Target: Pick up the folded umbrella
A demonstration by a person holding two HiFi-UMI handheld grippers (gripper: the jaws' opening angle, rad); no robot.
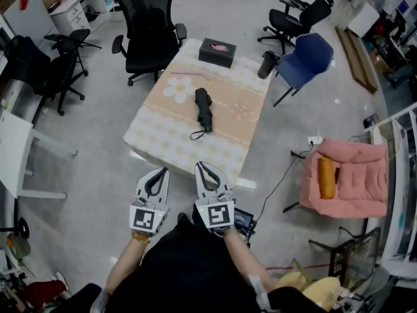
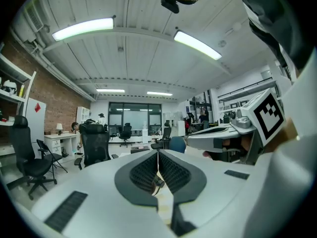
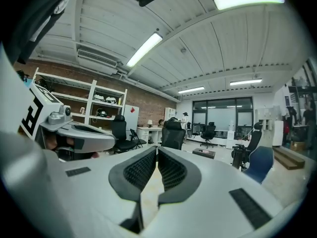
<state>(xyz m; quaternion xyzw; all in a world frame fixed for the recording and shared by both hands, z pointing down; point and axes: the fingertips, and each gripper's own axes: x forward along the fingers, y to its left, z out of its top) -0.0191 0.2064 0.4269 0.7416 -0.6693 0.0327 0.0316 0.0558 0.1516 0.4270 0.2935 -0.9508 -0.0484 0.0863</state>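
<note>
Folded umbrella (image 1: 203, 109): black, lying flat mid-counter, well ahead of both sets of jaws and roughly in line with the right ones. Its wrist strap loops back toward them.

Left gripper (image 1: 161, 172) and right gripper (image 1: 204, 167): side by side short of the counter's near edge, each with jaws pressed together on nothing.

Risks, as I judge them:
- Jaws not spread in time would shove the umbrella instead of straddling it.
- The round, slim body may roll off a skewed pinch.
- The strap or the cloth could be caught along with it.

Counter (image 1: 163, 135): low, under a checked, flowered cloth. A dark tissue box (image 1: 217, 52) sits at the corner farthest ahead.

Room: an office with a grey floor (image 1: 85, 168). Black chair (image 1: 150, 25) and blue chair (image 1: 306, 57) stand beyond the counter. A pink armchair (image 1: 345, 175) is off to the right.
</note>
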